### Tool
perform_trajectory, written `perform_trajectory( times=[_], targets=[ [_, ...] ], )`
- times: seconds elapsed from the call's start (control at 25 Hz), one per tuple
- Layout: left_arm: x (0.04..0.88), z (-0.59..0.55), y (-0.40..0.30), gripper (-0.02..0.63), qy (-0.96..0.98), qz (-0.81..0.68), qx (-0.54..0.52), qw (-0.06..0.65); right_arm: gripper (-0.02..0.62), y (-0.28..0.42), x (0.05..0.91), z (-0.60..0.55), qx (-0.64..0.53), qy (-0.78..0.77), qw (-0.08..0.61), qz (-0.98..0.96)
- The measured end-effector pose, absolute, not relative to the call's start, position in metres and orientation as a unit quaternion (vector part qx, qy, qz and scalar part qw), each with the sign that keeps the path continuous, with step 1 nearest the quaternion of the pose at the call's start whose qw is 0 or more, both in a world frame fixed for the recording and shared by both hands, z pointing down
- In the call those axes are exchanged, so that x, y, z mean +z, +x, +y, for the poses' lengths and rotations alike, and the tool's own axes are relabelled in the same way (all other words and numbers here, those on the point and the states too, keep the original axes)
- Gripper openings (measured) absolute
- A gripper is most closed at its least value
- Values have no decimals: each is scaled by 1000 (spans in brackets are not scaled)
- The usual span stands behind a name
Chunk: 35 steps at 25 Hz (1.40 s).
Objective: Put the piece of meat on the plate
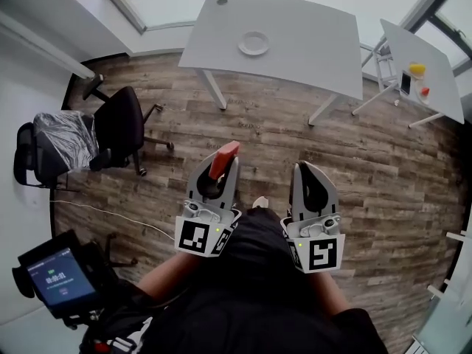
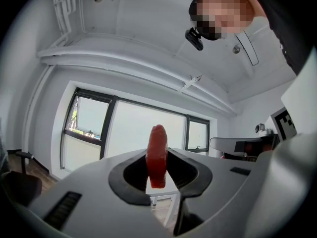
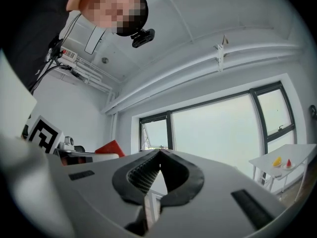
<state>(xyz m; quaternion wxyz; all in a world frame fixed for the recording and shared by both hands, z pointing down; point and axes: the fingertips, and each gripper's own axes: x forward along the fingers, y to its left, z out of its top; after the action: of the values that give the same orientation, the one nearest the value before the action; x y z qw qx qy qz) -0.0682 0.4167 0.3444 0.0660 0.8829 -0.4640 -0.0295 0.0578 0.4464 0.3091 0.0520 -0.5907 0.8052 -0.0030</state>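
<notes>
Your left gripper [image 1: 220, 169] has its jaws part-way closed, and the dark pads press on both flat faces of the piece of meat [image 2: 157, 155]. In the left gripper view you see the meat edge-on. It is a thin slab, red shading to orange, with a rounded top edge and a squarer bottom end. It stands upright in the gap and rises above the jaw tips. From the head view the same slab reads as a red strip that sticks out past the front of your left gripper, above the wooden floor [image 1: 383, 161]. Your right gripper [image 3: 159, 156] is empty. Its jaws are brought together so the tips meet, and only the ribbed pad shows in the hollow behind them. The two grippers sit side by side in front of your body and both point level. The plate [image 1: 254, 43] is white and round. It lies on the white table [image 1: 310, 57] across the floor from you, well apart from the meat. A black office chair [image 1: 118, 127] stands to your left.
</notes>
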Motion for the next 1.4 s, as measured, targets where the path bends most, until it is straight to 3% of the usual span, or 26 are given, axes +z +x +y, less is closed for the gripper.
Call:
perform_trajectory(
  times=[0.64,1.4],
  targets=[
    [337,390,-52,95,888,-452,-53,60,3,77,298,437,41,-614,38,788],
    [338,176,-48,95,903,-420,-40,83,3,71,287,217,36,-639,27,768]
  ],
)
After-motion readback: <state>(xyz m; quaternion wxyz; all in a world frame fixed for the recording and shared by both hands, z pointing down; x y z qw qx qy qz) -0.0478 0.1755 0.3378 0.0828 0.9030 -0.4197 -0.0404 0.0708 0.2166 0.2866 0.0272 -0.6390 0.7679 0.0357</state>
